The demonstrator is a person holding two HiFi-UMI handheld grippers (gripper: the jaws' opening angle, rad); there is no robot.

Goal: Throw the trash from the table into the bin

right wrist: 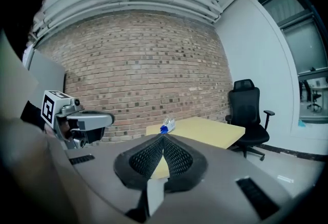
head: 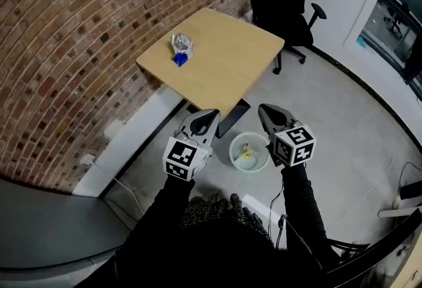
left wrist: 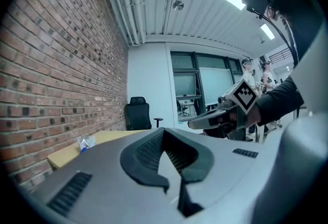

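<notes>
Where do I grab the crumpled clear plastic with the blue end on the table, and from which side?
Probably grip the crumpled plastic across its clear, bulkier middle, coming from above on the table's open side: it lies low near the edge by the brick wall, which would crowd the jaws.

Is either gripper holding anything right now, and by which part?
Nothing. The left gripper and right gripper are shut and empty; the trash lies on the table.

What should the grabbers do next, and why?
Probably reach the left gripper forward to the crushed plastic bottle on the wooden table, opening its jaws on the way. That bottle is the only trash on the table. Both grippers, the right gripper too, are shut, empty and hanging by the bin, short of the table.
</notes>
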